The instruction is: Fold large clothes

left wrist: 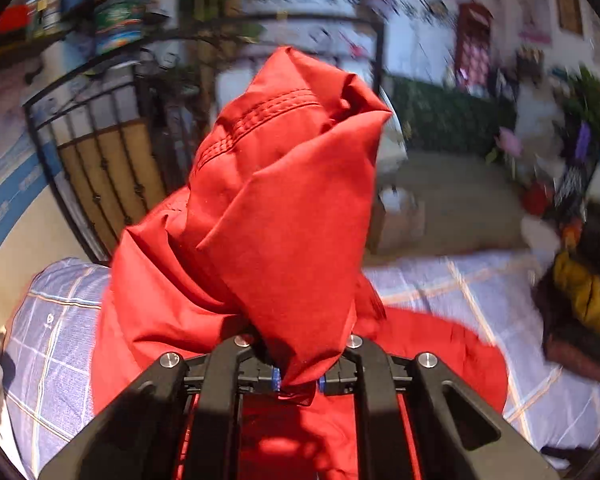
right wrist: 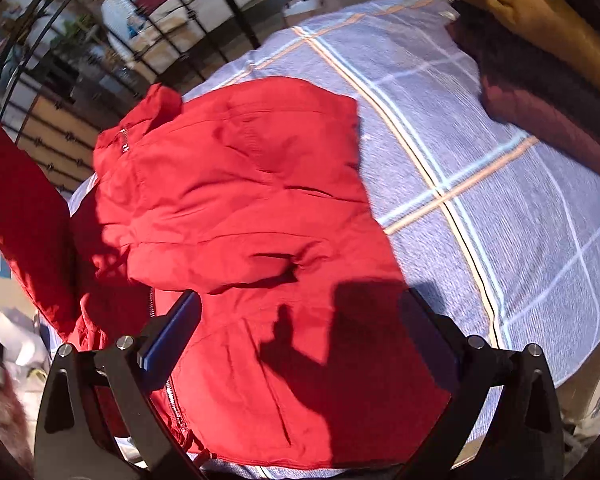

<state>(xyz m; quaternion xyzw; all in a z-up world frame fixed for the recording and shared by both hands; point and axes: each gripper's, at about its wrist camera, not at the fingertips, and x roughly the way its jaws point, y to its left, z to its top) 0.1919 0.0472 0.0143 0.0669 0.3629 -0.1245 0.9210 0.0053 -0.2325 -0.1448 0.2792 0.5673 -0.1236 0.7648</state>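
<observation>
Left gripper (left wrist: 298,386) is clenched on a fold of the red jacket (left wrist: 284,208), lifting that part so it stands bunched before the camera. Right gripper (right wrist: 296,344) hangs released (jaws wide apart) over the jacket's body (right wrist: 240,200), which lies spread on the checked bedsheet (right wrist: 480,160). Beyond, dark and mustard clothes (right wrist: 540,60) are piled near the sheet's edge.

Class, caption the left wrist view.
Left tongs shut on a red jacket, lifting it above the checked bedsheet.

A home yard: checked bedsheet (right wrist: 480,152), iron gate (left wrist: 100,160), potted plants (left wrist: 588,100).
</observation>
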